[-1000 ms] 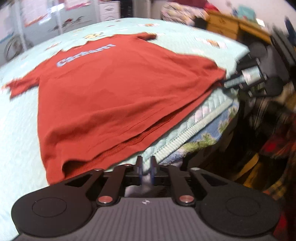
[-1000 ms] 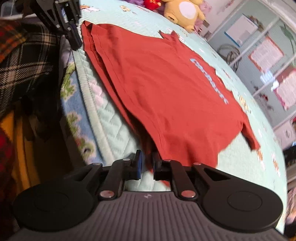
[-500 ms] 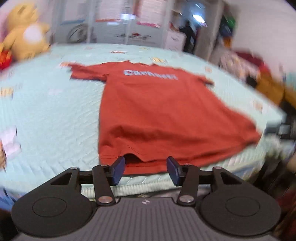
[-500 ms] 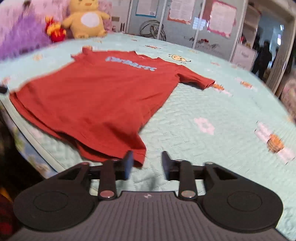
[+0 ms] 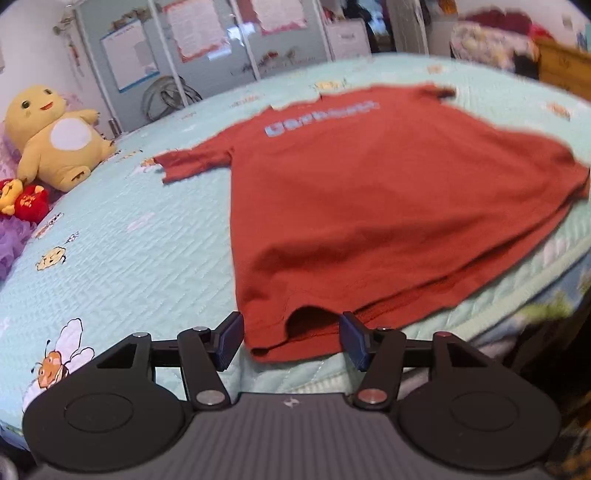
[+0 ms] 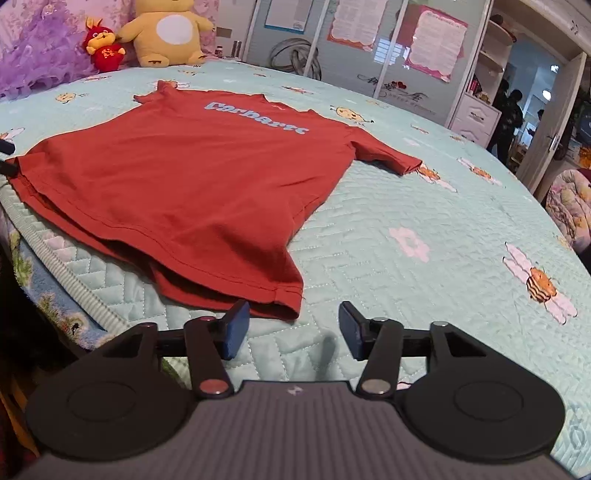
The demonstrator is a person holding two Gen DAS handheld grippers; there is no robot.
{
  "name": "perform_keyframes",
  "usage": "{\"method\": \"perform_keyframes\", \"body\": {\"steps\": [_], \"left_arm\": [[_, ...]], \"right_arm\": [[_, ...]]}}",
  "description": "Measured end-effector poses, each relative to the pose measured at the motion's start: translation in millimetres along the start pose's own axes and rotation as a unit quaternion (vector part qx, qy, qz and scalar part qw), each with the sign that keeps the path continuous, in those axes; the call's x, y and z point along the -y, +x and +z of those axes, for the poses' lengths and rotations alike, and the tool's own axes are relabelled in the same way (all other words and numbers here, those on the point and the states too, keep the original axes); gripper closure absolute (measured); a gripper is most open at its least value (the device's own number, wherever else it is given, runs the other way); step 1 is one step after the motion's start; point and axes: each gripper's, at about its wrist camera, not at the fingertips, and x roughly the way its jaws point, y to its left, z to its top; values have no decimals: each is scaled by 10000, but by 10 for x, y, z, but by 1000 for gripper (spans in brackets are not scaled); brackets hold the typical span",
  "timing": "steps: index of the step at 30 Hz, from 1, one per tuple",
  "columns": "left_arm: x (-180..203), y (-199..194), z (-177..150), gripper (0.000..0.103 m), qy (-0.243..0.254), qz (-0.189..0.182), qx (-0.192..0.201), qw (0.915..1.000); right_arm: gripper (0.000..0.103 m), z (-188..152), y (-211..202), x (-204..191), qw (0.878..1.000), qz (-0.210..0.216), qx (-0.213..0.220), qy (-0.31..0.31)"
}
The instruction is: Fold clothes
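The left gripper (image 5: pixel 291 339) is opening around the red T-shirt (image 5: pixel 376 206) hem, unpinched; only the right gripper (image 6: pixel 293 330) view, opening beside the corner, is showing the doorway (image 6: pixel 532 110).

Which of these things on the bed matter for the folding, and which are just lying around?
For the job:
- red T-shirt, spread flat
- left tongs, open
- right tongs, open

Just there:
- yellow plush toy
- small red plush toy
- bee-print quilt
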Motion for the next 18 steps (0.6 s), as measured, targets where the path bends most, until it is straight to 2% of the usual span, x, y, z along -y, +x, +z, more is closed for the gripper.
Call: {"method": "perform_keyframes", "body": {"steps": [3, 5, 6, 7, 13, 18], "left_arm": [[1, 10, -36, 38, 25, 59, 53, 10000], [-16, 4, -42, 42, -58, 70, 92, 9999], [-23, -5, -42, 61, -96, 74, 112, 9999], [-29, -13, -43, 97, -127, 86, 127, 9998], [-129, -140, -191, 98, -362, 233, 144, 9990], [-130, -101, -191, 96, -277, 220, 44, 9994]], "right_arm": [[45, -11, 17, -20, 10000, -12, -46, -11], [40, -17, 31, -32, 10000, -20, -70, -26], [40, -22, 35, -39, 10000, -26, -82, -37], [40, -27, 39, -44, 9999, -31, -93, -47], [39, -72, 45, -13, 9999, -59, -122, 69], [37, -105, 58, 39, 9995, -33, -163, 287]]}}
